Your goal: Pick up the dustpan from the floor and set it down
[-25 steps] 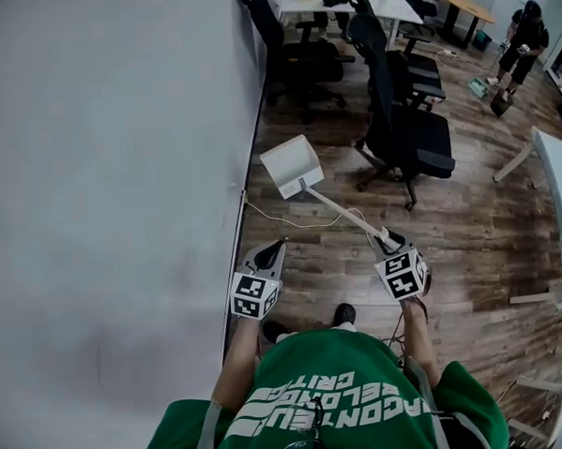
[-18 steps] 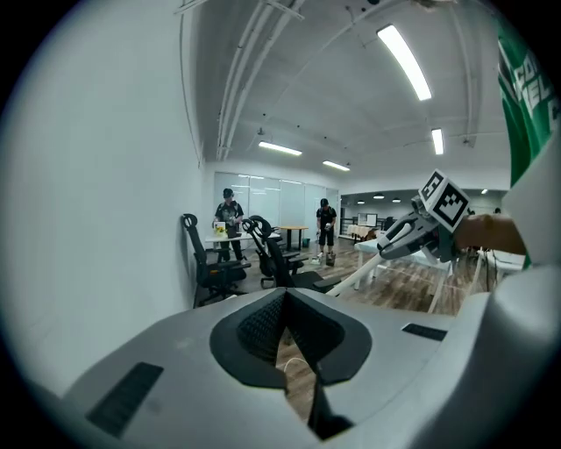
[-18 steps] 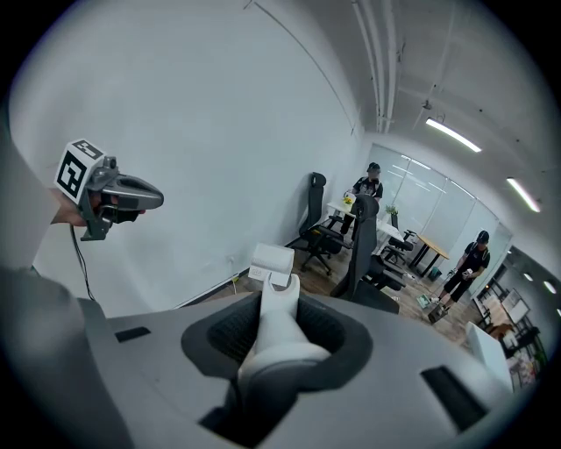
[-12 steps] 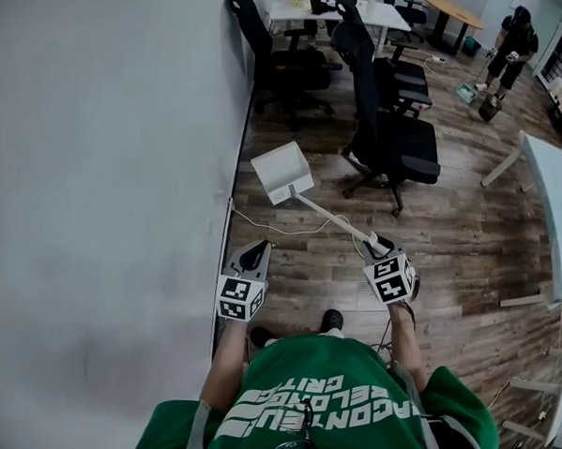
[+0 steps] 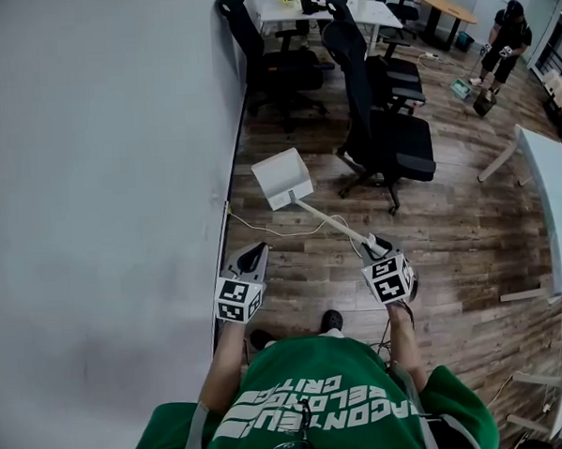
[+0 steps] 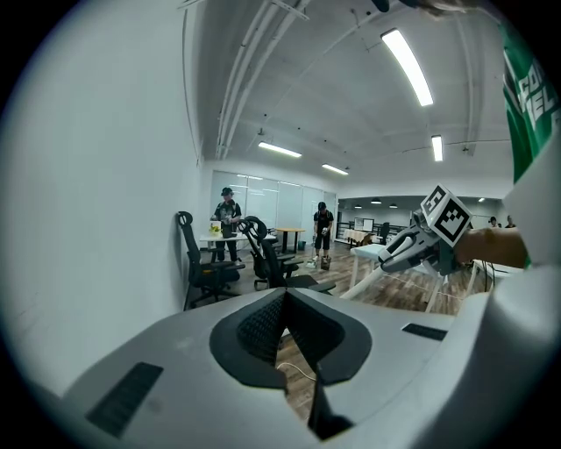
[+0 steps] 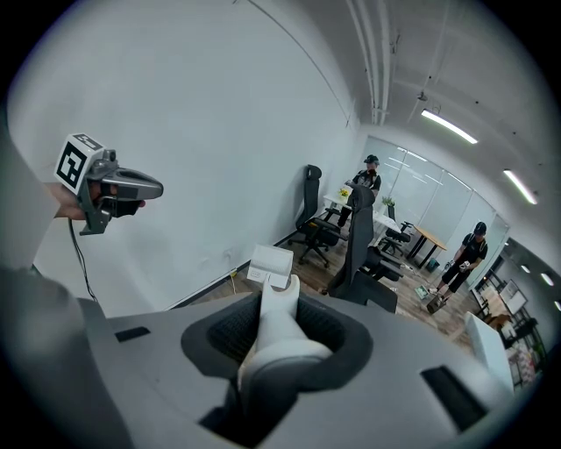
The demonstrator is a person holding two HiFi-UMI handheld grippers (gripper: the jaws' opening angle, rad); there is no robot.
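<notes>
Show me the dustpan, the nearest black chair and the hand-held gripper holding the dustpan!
dustpan (image 5: 281, 178): head view, on its white pan.
black chair (image 5: 404, 147): head view, on its seat.
right hand-held gripper (image 5: 374, 245): head view, between its fingertips, on the dustpan's handle.

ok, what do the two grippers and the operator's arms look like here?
The left gripper and right gripper match: grey tapered bodies, black ribbed pads. Each carries a white cube printed with black square markers. The person wears a short-sleeved green top with white lettering and grey shoulder straps.
</notes>
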